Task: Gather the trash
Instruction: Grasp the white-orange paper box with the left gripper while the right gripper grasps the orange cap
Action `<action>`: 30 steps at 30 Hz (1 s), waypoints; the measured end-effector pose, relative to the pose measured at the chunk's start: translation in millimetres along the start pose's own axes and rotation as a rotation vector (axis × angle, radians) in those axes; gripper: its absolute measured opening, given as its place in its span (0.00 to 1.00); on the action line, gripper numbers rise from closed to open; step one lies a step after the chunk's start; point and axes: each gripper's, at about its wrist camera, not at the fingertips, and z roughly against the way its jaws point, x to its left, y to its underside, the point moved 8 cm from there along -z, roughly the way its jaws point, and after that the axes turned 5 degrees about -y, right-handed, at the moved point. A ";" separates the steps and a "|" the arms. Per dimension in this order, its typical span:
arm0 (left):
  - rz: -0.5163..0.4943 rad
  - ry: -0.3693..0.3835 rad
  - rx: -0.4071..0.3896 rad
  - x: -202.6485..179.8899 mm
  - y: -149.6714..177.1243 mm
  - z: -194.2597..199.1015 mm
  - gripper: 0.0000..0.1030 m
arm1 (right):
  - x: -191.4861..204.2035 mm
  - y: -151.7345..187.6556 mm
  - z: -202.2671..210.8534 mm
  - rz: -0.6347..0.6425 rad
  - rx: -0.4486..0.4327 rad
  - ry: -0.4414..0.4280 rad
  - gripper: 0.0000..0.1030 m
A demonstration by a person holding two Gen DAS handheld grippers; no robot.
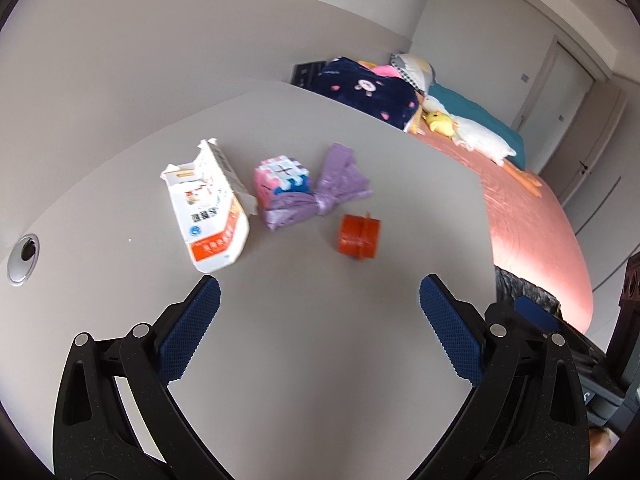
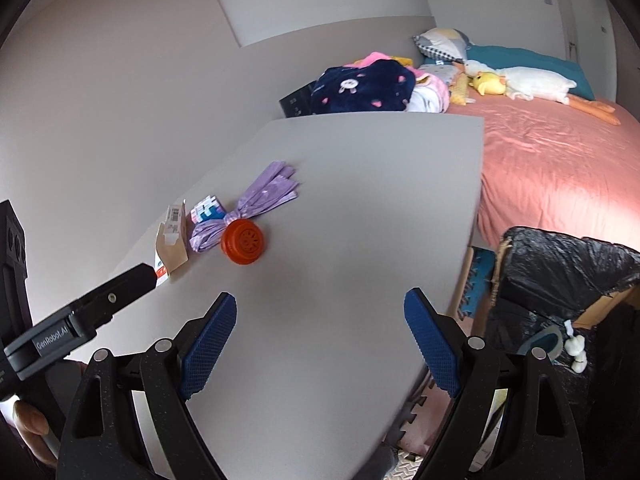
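On the grey table (image 1: 320,360), a torn white and orange carton (image 1: 208,216) lies just left of a knotted, crinkled purple plastic bag (image 1: 316,196), with a ribbed round orange cap (image 2: 243,241) just right of the bag. A pink and blue foam cube (image 1: 280,178) touches it. The left gripper (image 1: 320,300) and right gripper (image 2: 320,316) point down at the table, near the bag, jaws wide and empty.

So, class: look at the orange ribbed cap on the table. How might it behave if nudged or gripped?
The orange cap looks round and lies tilted on its edge in the right wrist view, so a nudge would probably roll it across the smooth table. Its ribbed rim should give some grip. It looks like rigid plastic, likely light and not floppy.
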 end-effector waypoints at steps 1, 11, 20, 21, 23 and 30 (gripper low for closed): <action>0.009 -0.003 0.002 4.0 -1.9 -2.1 0.94 | 3.5 -1.1 -4.4 0.006 0.006 -0.003 0.84; 0.095 -0.047 0.028 46.1 -22.5 -27.6 0.94 | 33.1 -13.2 -47.9 0.064 0.065 -0.034 0.84; 0.140 -0.075 0.046 66.5 -41.4 -50.4 0.94 | 52.9 -21.5 -76.4 0.101 0.099 -0.054 0.84; 0.146 -0.084 0.051 69.1 -43.3 -53.7 0.94 | 54.9 -22.6 -80.1 0.106 0.103 -0.054 0.83; 0.160 -0.102 0.061 74.8 -46.2 -59.1 0.94 | 58.0 -24.9 -87.2 0.113 0.111 -0.052 0.84; 0.194 -0.154 0.105 91.9 -52.4 -78.5 0.94 | 66.1 -30.4 -112.1 0.144 0.140 -0.032 0.83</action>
